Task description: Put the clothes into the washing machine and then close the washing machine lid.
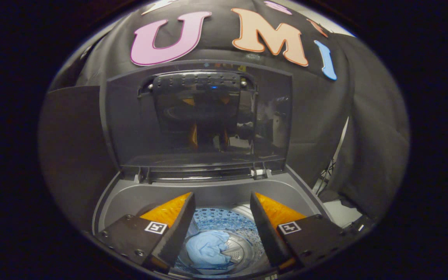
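1. The washing machine [212, 194] is a top-loading one, and its tub [243, 249] is open. You can look straight down into it between the two fingers.
2. A light blue cloth [207, 249] lies at the bottom of the tub. It is all bunched up and wrinkly. It sits on the round grey plate at the bottom, a bit to the left side.
3. The tub wall beyond the cloth is shiny and has lots of little holes.
4. The gripper [222, 229] hangs over the near part of the tub. Its jaws are wide apart and they hold nothing. The cloth is down low between the fingers, and they do not touch it.
5. The lid [130, 124] stands up at the far side of the machine, tilted back a little. It is dark and see-through, and shiny things show in its glass. Its hinge [261, 173] is at the far edge of the opening, toward the right.
6. The grey rim of the machine goes all the way around the tub. There is open room between the fingers and the lid.
7. Black cloth [364, 136] hangs behind the machine and on both sides. On the right, past the machine, a pale bit of floor [338, 214] shows under the cloth.
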Demonstrator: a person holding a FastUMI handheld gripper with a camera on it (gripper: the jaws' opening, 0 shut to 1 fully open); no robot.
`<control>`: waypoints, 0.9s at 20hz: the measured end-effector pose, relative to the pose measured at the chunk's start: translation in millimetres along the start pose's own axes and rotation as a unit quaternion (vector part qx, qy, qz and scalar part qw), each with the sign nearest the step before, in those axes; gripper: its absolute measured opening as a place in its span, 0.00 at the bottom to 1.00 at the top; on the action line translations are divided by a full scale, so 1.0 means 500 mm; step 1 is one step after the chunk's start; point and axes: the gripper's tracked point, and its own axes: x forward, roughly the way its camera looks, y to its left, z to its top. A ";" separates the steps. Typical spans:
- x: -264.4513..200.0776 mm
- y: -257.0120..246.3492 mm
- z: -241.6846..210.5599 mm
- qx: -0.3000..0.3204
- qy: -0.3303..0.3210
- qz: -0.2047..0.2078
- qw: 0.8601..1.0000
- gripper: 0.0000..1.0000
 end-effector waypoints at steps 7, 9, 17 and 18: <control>-0.029 0.010 0.021 -0.005 -0.061 -0.001 0.998 0.96; -0.034 0.015 0.022 -0.014 -0.070 -0.001 0.997 0.99; -0.034 -0.015 0.009 0.020 -0.044 0.004 0.999 0.99; -0.039 -0.023 0.017 0.023 -0.044 0.000 0.999 0.99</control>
